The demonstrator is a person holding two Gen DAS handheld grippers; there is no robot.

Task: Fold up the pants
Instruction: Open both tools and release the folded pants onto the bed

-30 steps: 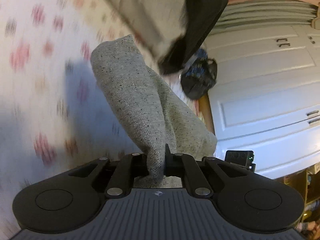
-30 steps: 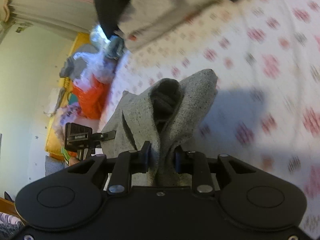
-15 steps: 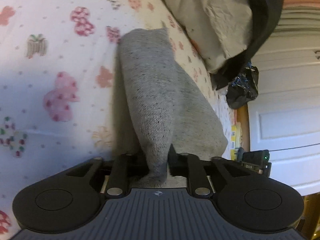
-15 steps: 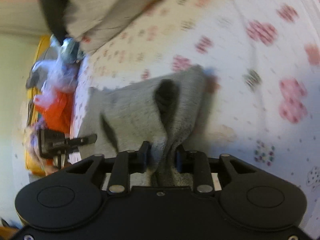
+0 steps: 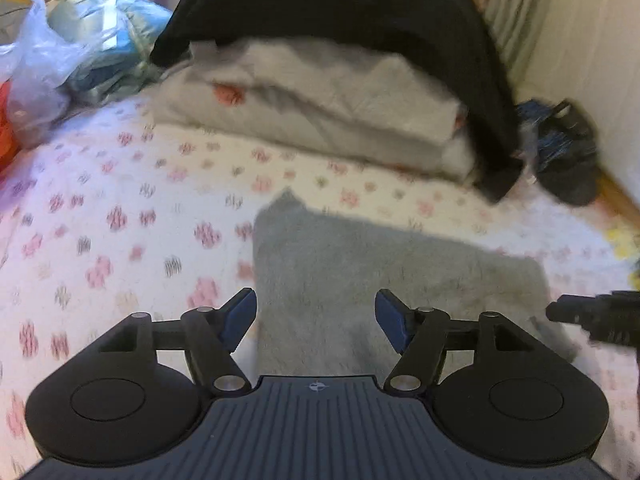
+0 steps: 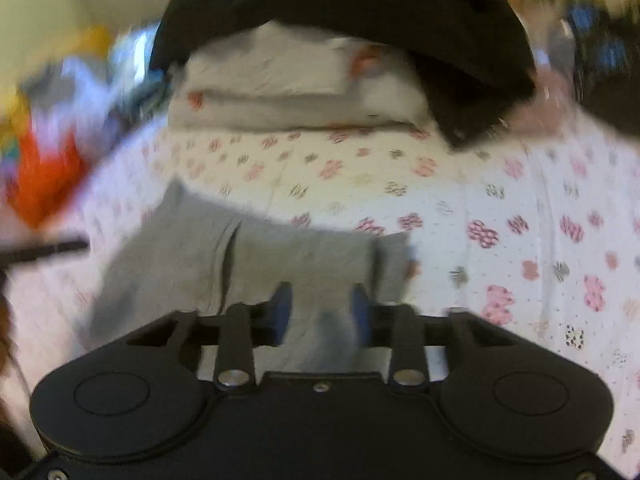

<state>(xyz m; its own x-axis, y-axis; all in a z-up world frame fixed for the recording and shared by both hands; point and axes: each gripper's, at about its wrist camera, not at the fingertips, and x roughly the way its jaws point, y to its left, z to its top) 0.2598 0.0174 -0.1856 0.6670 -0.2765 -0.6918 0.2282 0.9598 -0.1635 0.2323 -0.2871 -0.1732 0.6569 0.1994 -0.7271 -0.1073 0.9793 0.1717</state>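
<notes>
The grey pants (image 5: 384, 268) lie folded into a flat rectangle on the flower-print bedspread (image 5: 120, 220). My left gripper (image 5: 316, 312) is open and empty, its blue-padded fingers spread over the pants' near left part. In the right wrist view the pants (image 6: 280, 256) lie flat too. My right gripper (image 6: 320, 304) is partly open just above their near edge; the view is blurred and no cloth is pinched. The other gripper's tip shows at the right edge of the left wrist view (image 5: 592, 312).
A folded pale blanket (image 5: 320, 116) with a black garment (image 5: 360, 16) draped over it lies at the back of the bed. Plastic bags (image 5: 48, 64) sit at the back left, a dark bag (image 5: 568, 156) at the back right by the wall.
Both grippers have let go of the pants and opened. The pants, held up bunched before, now lie flat on the bed. Both grippers have swung level and pulled back.
</notes>
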